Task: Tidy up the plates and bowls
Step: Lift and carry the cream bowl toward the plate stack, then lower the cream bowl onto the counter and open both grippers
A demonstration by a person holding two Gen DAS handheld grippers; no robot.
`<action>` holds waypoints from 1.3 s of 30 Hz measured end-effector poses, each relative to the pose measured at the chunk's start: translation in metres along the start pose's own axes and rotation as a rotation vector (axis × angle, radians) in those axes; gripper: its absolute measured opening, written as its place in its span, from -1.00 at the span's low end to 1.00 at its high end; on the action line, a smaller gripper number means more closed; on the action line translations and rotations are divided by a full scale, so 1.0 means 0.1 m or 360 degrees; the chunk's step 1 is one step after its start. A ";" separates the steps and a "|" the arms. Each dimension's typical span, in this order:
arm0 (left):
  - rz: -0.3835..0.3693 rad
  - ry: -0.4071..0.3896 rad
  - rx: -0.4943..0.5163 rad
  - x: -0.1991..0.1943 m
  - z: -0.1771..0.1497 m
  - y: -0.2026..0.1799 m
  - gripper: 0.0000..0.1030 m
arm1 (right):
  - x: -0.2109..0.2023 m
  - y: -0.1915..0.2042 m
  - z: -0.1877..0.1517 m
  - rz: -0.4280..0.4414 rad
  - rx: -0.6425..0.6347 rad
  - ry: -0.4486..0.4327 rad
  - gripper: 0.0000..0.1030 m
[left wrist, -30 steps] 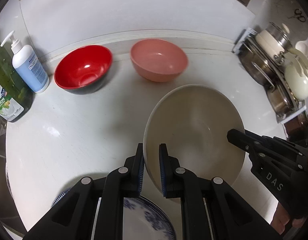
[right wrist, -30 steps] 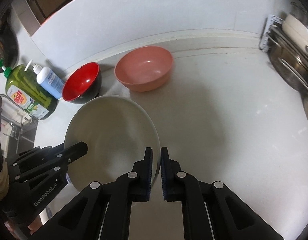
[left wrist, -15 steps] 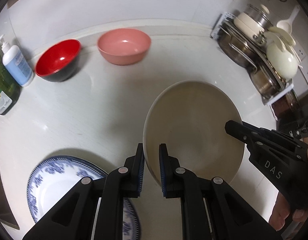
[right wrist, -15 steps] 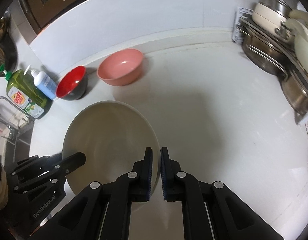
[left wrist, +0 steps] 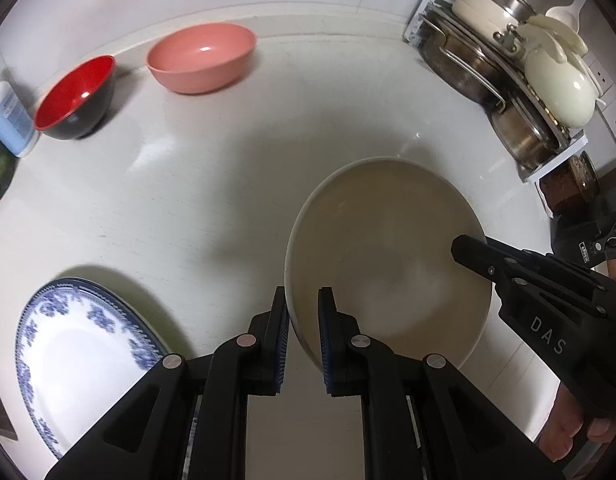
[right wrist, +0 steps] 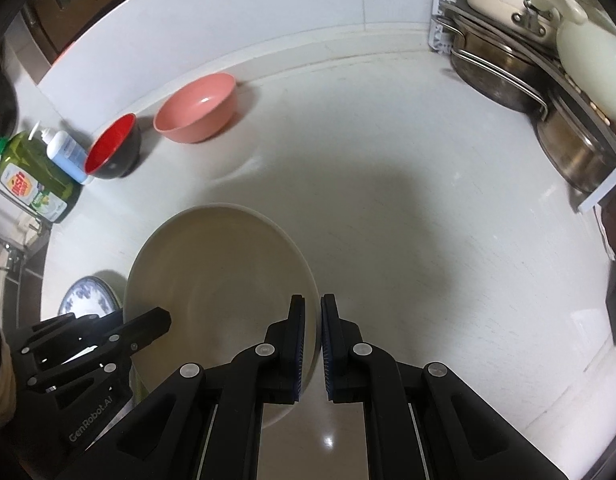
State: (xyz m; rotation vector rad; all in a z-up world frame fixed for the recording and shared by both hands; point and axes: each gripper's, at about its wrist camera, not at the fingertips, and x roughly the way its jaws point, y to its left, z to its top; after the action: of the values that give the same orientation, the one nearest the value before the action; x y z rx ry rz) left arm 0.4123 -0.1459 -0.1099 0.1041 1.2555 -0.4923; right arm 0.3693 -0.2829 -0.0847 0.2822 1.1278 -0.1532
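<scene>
A large cream bowl (left wrist: 387,264) (right wrist: 220,280) hangs above the white counter, held by both grippers. My left gripper (left wrist: 302,304) is shut on its near-left rim. My right gripper (right wrist: 312,312) is shut on the opposite rim, and it shows in the left wrist view as a black arm (left wrist: 547,300) at the bowl's right edge. A pink bowl (left wrist: 202,58) (right wrist: 196,108) and a red bowl with a black outside (left wrist: 76,98) (right wrist: 114,148) stand by the back wall. A blue-patterned white plate (left wrist: 84,356) (right wrist: 86,298) lies on the counter at the lower left.
A rack with steel pots and cream lidded cookware (left wrist: 519,76) (right wrist: 547,60) fills the right back corner. A green dish soap bottle (right wrist: 32,176) and a blue pump bottle (right wrist: 66,154) stand at the left, beside a tap. The person's fingers (left wrist: 567,436) show under the right gripper.
Both grippers have carried the cream bowl to the right across the counter. The pink and red bowls have slid left and away, the patterned plate has come into full view, and the pot rack is nearer.
</scene>
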 end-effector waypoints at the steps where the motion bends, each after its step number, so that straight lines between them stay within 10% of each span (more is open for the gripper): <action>1: -0.0002 0.0011 -0.0001 0.03 0.00 -0.03 -0.73 | 0.01 -0.03 0.00 -0.0004 0.0001 0.0006 -0.82; 34: 0.0030 0.0125 0.0001 0.32 -0.02 -0.27 -0.62 | 0.26 -0.43 -0.09 -0.0021 0.0012 0.0152 -0.80; 39: 0.0064 0.0070 0.0021 0.25 -0.01 -0.26 -0.30 | 0.25 -0.43 -0.10 -0.0029 0.0002 0.0134 -0.80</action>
State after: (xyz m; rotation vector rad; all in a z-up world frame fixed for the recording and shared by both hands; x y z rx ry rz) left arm 0.4056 -0.1763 -0.1284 0.1517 1.2909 -0.4659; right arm 0.3600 -0.3207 -0.1170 0.2816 1.2139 -0.1594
